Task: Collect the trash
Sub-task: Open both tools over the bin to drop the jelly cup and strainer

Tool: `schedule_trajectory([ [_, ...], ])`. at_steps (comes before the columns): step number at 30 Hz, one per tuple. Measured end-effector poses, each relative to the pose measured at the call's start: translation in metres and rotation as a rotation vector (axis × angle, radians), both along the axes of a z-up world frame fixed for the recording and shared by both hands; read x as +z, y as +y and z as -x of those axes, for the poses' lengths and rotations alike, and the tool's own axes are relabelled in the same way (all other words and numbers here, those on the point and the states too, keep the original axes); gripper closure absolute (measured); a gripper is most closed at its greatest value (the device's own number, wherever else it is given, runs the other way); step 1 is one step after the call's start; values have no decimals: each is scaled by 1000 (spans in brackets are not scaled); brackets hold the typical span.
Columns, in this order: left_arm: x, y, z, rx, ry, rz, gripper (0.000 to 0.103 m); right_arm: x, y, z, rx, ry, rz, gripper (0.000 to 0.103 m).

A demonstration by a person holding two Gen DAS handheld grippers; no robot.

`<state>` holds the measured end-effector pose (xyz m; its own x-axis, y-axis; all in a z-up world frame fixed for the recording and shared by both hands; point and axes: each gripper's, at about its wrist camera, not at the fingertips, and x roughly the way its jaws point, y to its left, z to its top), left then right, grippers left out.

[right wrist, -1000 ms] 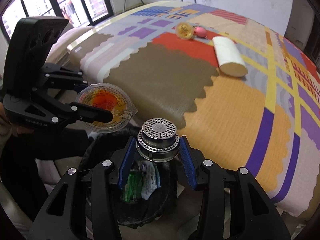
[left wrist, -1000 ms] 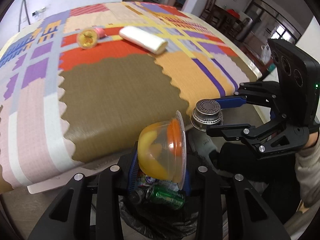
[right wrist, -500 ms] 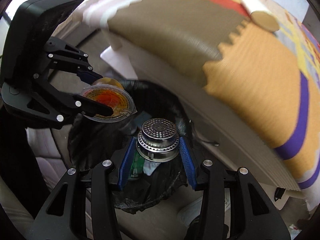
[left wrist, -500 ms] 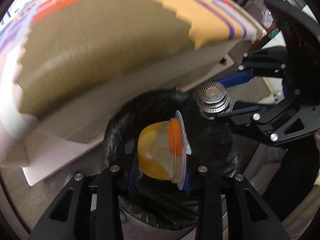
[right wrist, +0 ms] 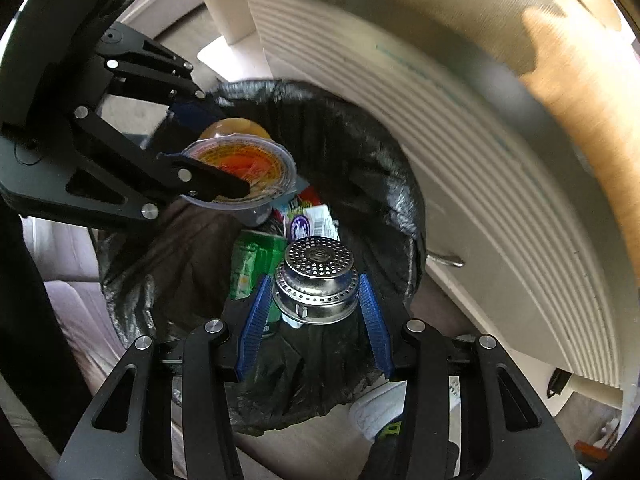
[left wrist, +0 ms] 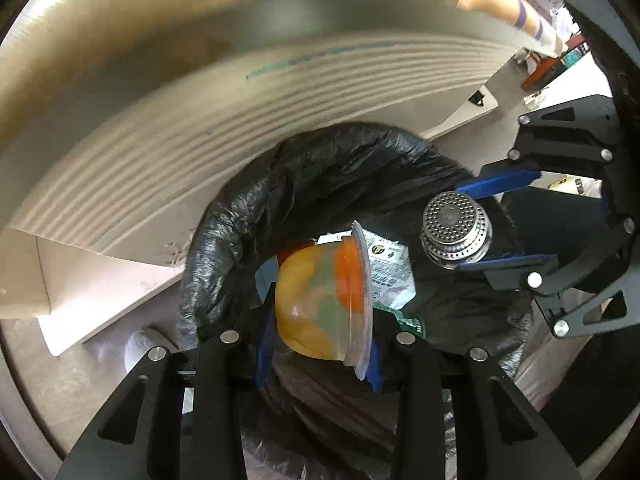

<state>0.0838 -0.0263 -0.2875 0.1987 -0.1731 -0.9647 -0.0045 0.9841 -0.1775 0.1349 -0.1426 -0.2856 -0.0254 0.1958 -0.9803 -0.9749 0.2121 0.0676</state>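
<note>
My left gripper [left wrist: 318, 322] is shut on a clear plastic fruit cup [left wrist: 324, 300] with yellow and orange contents, held sideways over the black-lined trash bin [left wrist: 224, 232]. The same fruit cup [right wrist: 240, 172] shows its printed foil lid in the right wrist view, clamped in the left gripper [right wrist: 224, 160]. My right gripper [right wrist: 316, 292] is shut on a round perforated metal strainer [right wrist: 316, 284], also above the trash bin [right wrist: 384, 184]. In the left wrist view the strainer [left wrist: 454, 230] sits in the right gripper [left wrist: 484, 224] at the right. Both point steeply down into the bin.
Inside the bin lie a green can [right wrist: 252, 264] and printed wrappers [right wrist: 308, 216]. The pale ribbed side of the bed [left wrist: 168, 120] rises right behind the bin. A white shoe [right wrist: 380, 408] stands on the floor beside the bin.
Both grippers have dropped from bed-top level to just over the bin mouth and tipped downward. The bedspread has slid out of view. Each still holds its item.
</note>
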Motion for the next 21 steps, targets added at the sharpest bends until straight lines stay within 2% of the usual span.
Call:
schedule_trajectory([
  [6,-15,-16,-6,-20,14,-51,65,-8,3,1,7,-23,18,58],
  [11,-18,-23,-11,-25,23,-64,65,-13,6,-1,-1,-35,26,57],
  [14,-11,-27,-11,-27,-8,-60,56,-14,8,-4,-10,-24,27,56],
  [16,-4,-27,-14,-23,-29,-59,49,-13,8,-4,-12,-26,21,51],
  [21,6,-30,-21,-17,-50,-49,49,0,4,-7,-16,-39,2,50],
])
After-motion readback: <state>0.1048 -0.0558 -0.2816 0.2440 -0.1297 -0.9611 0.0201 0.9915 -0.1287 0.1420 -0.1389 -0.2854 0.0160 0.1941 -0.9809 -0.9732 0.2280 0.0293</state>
